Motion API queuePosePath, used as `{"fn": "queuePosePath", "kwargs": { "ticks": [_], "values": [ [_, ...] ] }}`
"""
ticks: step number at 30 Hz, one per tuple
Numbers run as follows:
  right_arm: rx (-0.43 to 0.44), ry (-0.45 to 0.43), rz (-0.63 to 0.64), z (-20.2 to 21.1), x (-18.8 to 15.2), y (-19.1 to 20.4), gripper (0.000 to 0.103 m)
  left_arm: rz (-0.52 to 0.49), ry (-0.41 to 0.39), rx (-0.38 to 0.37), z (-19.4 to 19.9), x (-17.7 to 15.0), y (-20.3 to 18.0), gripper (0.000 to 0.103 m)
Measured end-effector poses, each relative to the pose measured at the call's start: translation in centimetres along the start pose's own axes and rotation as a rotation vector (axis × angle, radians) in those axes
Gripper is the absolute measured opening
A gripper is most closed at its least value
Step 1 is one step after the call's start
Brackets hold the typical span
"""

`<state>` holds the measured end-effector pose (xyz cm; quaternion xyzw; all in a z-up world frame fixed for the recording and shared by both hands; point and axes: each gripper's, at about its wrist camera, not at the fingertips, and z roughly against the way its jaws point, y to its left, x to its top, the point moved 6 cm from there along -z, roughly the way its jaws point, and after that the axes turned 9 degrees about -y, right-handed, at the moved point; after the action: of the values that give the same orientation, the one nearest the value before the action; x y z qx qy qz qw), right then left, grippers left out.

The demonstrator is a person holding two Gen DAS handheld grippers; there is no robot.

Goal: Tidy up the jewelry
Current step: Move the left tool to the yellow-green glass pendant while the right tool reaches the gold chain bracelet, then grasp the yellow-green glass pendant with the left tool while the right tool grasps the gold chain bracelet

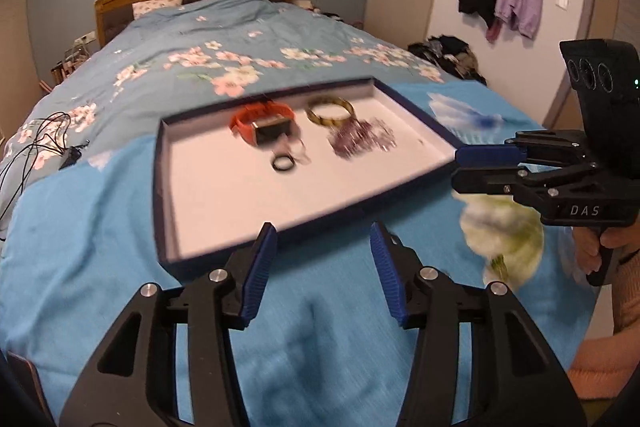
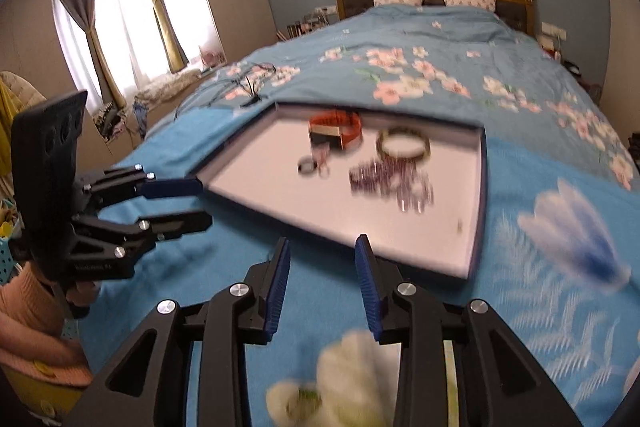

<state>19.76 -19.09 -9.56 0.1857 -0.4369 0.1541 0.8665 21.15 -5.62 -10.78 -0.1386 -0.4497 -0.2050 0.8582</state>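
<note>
Now over the foot of the bed [image 1: 224, 39], on a bright blue cloth [image 1: 312, 327]. Left gripper [image 1: 323, 251] hanging just short of the tray's near rim, jaws parted partway, nothing between the blue pads [image 1: 256, 279]. Right gripper [image 2: 322, 269] likewise just shy of that rim, jaws a little narrower, also empty, and seen from the left view poking in sideways beside the tray's right corner. Shallow navy-edged tray [image 1: 166, 195] lying flat, low rim all round, near half of its pale floor bare. Jewelry bunched toward the far side: orange watch [image 1: 262, 125], greenish bangle [image 1: 330, 111] beside it, purple beaded tangle [image 1: 362, 139] in front of the bangle, small dark ring [image 1: 284, 163] nearer in. Bare cloth between jaws and rim. Off to the left side, loose black cables [image 1: 44, 139] on the floral quilt, well clear of the tray. Picture blurred; finer pieces beside the ring impossible to tell.
</note>
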Motion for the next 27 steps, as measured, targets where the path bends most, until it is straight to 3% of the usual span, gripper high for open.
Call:
{"fn": "queuePosePath", "kwargs": {
  "ticks": [11, 19, 27],
  "values": [
    [-0.031, 0.094, -0.031, 2.7, -6.5, -0.1, 0.032, -0.021, 0.087, -0.104, 0.1, -4.3, -4.1, 0.052],
    [-0.039, 0.091, -0.042, 3.1, -7.4, 0.0, 0.032, -0.023, 0.114, -0.126, -0.7, -4.7, -5.9, 0.052],
    [-0.050, 0.092, 0.004, 2.6, -7.5, 1.0, 0.032, -0.008, 0.146, -0.115, -2.0, -4.6, -5.9, 0.042]
  ]
}}
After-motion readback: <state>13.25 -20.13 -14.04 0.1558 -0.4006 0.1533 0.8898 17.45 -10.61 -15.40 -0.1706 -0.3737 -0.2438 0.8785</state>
